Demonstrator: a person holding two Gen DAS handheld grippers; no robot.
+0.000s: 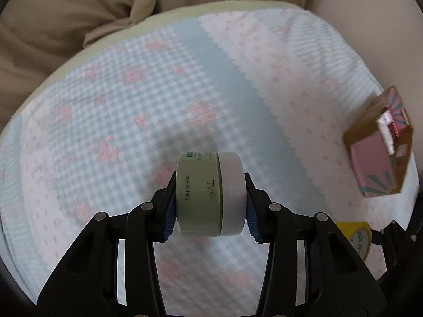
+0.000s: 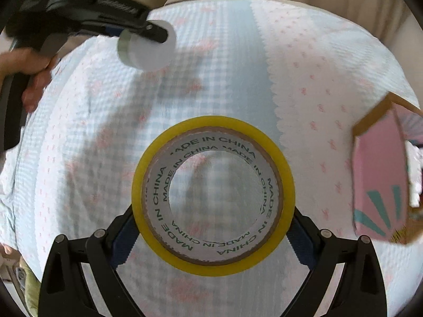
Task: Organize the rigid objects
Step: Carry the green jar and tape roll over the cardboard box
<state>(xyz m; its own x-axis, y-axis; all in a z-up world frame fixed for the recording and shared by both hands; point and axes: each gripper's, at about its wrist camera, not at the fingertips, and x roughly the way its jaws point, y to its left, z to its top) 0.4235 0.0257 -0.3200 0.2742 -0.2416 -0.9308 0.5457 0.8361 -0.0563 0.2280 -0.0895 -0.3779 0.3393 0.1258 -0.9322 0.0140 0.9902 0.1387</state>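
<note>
My left gripper (image 1: 210,203) is shut on a pale green jar with a white lid (image 1: 203,192), held on its side above the checked blanket. The jar also shows in the right wrist view (image 2: 145,50), at the upper left, in the left gripper. My right gripper (image 2: 212,227) is shut on a yellow tape roll (image 2: 286,185) printed "MADE IN CHINA", held upright facing the camera. The roll's edge shows in the left wrist view (image 1: 354,235) at the lower right. A pink and brown open box (image 1: 380,145) stands at the right; it also shows in the right wrist view (image 2: 380,174).
A blue, white and pink patterned blanket (image 1: 158,92) covers the round surface. Beige cushions (image 1: 66,18) lie behind it. The box holds a white item (image 1: 386,129). A person's hand (image 2: 29,79) holds the left gripper.
</note>
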